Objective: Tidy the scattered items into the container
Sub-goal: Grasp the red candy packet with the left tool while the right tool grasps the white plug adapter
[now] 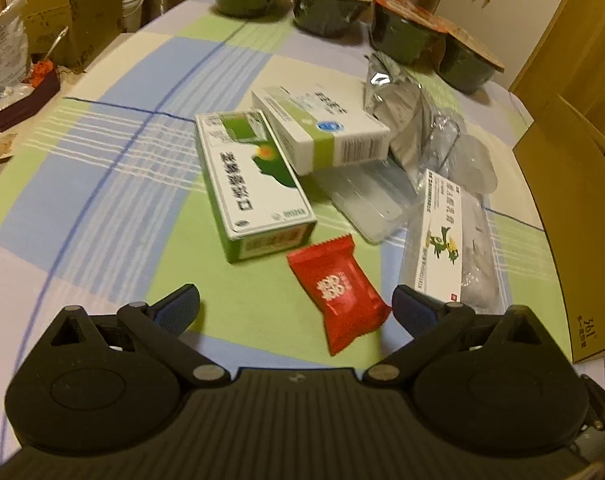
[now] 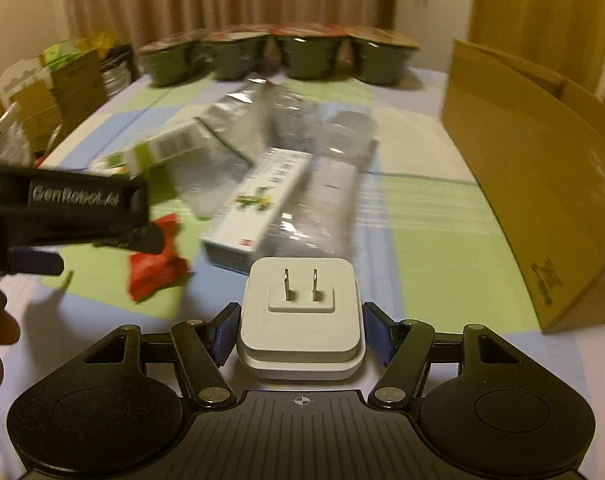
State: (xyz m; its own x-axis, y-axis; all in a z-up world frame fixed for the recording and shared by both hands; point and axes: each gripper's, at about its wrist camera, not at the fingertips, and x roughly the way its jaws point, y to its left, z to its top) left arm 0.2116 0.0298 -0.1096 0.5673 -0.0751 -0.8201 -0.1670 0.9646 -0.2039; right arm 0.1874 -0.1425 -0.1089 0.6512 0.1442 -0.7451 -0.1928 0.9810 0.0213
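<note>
The tablecloth (image 1: 114, 184) is a plaid of pale green, light blue and lavender, crossed by dark blue lines and thin white stripes. The candy wrapper (image 1: 340, 294) is red with a white emblem. One medicine box (image 1: 250, 184) is white with green, another (image 1: 322, 128) white with a lime band. The plug adapter (image 2: 301, 320) is white, the cardboard box (image 2: 534, 184) brown. The finger pads (image 1: 178, 312) are blue on black.
</note>
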